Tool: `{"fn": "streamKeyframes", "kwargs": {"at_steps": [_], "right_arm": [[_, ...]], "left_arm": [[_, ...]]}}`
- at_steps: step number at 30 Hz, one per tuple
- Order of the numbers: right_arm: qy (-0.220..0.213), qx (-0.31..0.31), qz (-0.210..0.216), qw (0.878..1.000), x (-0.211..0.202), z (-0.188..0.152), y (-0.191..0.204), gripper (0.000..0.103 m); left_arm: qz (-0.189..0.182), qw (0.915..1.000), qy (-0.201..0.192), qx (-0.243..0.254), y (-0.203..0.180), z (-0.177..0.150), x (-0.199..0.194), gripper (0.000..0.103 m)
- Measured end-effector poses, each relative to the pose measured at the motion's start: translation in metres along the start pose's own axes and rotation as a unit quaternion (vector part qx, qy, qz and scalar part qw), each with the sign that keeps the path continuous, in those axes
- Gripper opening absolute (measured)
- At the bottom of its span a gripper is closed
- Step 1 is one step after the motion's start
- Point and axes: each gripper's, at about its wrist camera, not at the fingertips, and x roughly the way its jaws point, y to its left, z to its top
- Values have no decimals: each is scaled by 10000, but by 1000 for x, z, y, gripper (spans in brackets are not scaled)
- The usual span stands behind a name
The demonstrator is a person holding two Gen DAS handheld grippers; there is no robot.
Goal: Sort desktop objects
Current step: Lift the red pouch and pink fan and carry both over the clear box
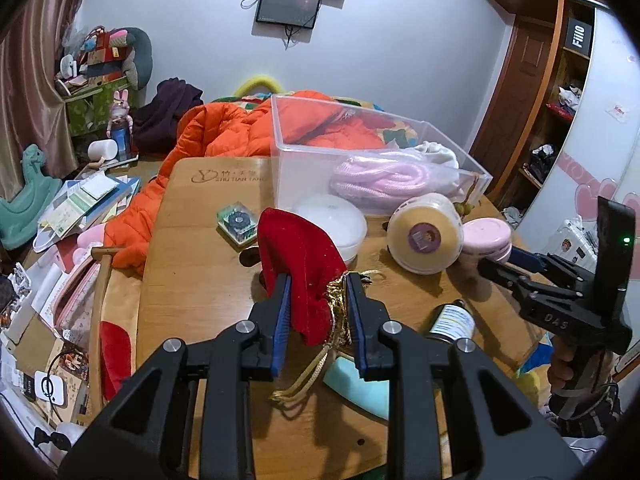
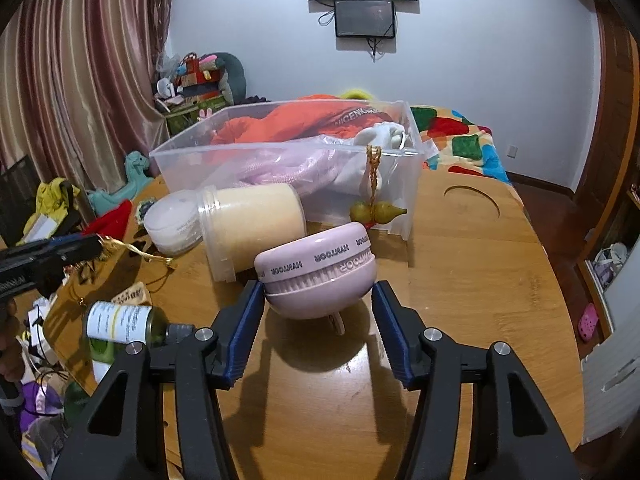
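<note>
Two grippers work over a wooden table [image 2: 472, 264] stamped near its far edge with a logo and the letters "ZHU TIAN TANG". Beyond both grippers stands a clear plastic bin [image 1: 288, 168] with pink and white cloth in it; through its wall in the right wrist view shows orange fabric printed "NICENK…", the rest cut off.

Ahead of the right gripper [image 2: 318, 320], a cream-filled jar [image 2: 252, 224] lies on its side against a white tub [image 2: 170, 220]. Between the right gripper's blue pads sits a pink round case [image 2: 316, 276] banded "MYMTOOR"; the jaws stand either side of it, the left pad at its rim, the right one clear, so nothing is clamped.

The left gripper [image 1: 318, 300] is clenched on a red velvet pouch [image 1: 298, 264], gold cords dangling below. To its right lies a small dark bottle [image 1: 452, 322], its label too small to read.
</note>
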Motion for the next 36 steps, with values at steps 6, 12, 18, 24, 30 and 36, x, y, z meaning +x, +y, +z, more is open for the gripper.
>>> {"fn": "streamKeyframes", "kwargs": {"at_steps": [6, 12, 18, 24, 30, 36], "right_arm": [[84, -8, -25, 10000, 7, 3, -2, 54], [248, -34, 40, 9997, 24, 7, -5, 60], [193, -104, -41, 9998, 32, 9, -5, 60], [88, 75, 66, 9999, 26, 6, -11, 59], [-80, 156, 225, 9996, 8, 11, -13, 59], [-264, 70, 306, 9992, -10, 22, -8, 59]], "left_arm": [[-30, 9999, -166, 23, -3, 4, -11, 26], [-77, 9996, -286, -6, -6, 8, -17, 26], [-124, 9993, -353, -83, -6, 11, -18, 26], [-170, 9990, -390, -106, -8, 16, -17, 26], [-212, 9986, -483, -69, -13, 20, -21, 26], [-236, 9979, -607, 58, -22, 30, -28, 26]]}}
